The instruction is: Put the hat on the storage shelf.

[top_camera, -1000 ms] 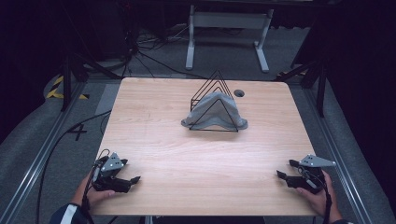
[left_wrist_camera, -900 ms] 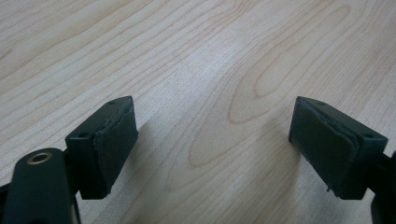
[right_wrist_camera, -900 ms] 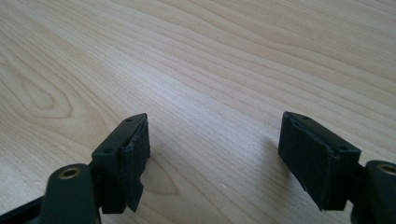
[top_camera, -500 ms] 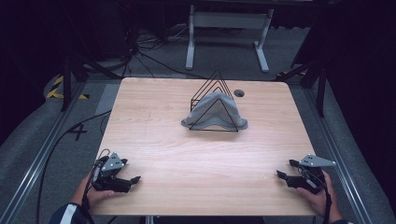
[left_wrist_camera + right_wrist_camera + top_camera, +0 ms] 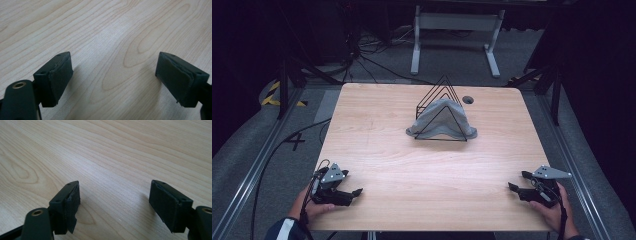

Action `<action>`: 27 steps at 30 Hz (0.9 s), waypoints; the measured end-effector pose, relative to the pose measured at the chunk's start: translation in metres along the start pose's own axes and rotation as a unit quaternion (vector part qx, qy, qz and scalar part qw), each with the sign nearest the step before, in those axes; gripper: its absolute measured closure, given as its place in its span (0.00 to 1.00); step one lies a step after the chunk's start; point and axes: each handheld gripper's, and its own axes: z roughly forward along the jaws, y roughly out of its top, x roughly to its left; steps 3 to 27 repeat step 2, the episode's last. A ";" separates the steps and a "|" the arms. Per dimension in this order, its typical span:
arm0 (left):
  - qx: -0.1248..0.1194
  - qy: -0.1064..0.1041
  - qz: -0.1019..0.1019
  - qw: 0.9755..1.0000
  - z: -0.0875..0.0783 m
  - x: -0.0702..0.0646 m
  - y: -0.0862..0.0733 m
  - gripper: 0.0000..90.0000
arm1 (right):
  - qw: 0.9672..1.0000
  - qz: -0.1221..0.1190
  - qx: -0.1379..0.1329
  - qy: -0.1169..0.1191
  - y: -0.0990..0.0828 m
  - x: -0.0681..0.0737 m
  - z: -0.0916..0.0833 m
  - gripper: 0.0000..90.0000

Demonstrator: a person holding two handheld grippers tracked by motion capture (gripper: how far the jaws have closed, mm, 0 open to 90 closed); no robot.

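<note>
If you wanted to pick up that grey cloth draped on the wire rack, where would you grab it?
Probably at the grey cloth's peak, coming down from above: it hangs tent-like over the black wire rack, so the ridge is raised and pinchable, while its edges lie flat on the table.

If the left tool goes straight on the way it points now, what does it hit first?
Probably nothing but bare table: the left tool points right along the near edge, well short of the rack, roughly toward the right tool.
</note>
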 end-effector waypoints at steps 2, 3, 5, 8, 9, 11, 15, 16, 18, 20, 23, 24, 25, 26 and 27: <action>0.000 0.000 -0.001 1.000 0.000 0.000 0.000 0.16 | 1.000 0.000 0.000 0.000 0.000 0.000 0.000 0.28; 0.000 0.000 -0.001 1.000 0.000 0.000 0.000 0.16 | 1.000 0.000 0.000 0.000 0.000 0.000 0.000 0.28; 0.000 0.000 -0.001 1.000 0.000 0.000 0.000 0.16 | 1.000 0.000 0.000 0.000 0.000 0.000 0.000 0.28; 0.000 0.000 -0.001 1.000 0.000 0.000 0.000 0.16 | 1.000 0.000 0.000 0.000 0.000 0.000 0.000 0.28; 0.000 0.000 -0.001 1.000 0.000 0.000 0.000 0.16 | 1.000 0.000 0.000 0.000 0.000 0.000 0.000 0.28; 0.000 0.000 -0.001 1.000 0.000 0.000 0.000 0.16 | 1.000 0.000 0.000 0.000 0.000 0.000 0.000 0.28; 0.000 0.000 -0.001 1.000 0.000 0.000 0.000 0.16 | 1.000 0.000 0.000 0.000 0.000 0.000 0.000 0.28; 0.000 0.000 -0.001 1.000 0.000 0.000 0.000 0.16 | 1.000 0.000 0.000 0.000 0.000 0.000 0.000 0.28; 0.000 0.000 -0.001 1.000 0.000 0.000 0.000 0.16 | 1.000 0.000 0.000 0.000 0.000 0.000 0.000 0.28; 0.000 0.000 -0.001 1.000 0.000 0.000 0.000 0.16 | 1.000 0.000 0.000 0.000 0.000 0.000 0.000 0.28; 0.000 0.000 -0.001 1.000 0.000 0.000 0.000 0.16 | 1.000 0.000 0.000 0.000 0.000 0.000 0.000 0.28; 0.000 0.000 -0.001 1.000 0.000 0.000 0.000 0.16 | 1.000 0.000 0.000 0.000 0.000 0.000 0.000 0.28; 0.000 0.000 -0.001 1.000 0.000 0.000 0.000 0.16 | 1.000 0.000 0.000 0.000 0.000 0.000 0.000 0.28; 0.000 0.000 -0.001 1.000 0.000 0.000 0.000 0.16 | 1.000 0.000 0.000 0.000 0.000 0.000 0.000 0.28; 0.000 0.000 -0.001 1.000 0.000 0.000 0.000 0.16 | 1.000 0.000 0.000 0.000 0.000 0.000 0.000 0.28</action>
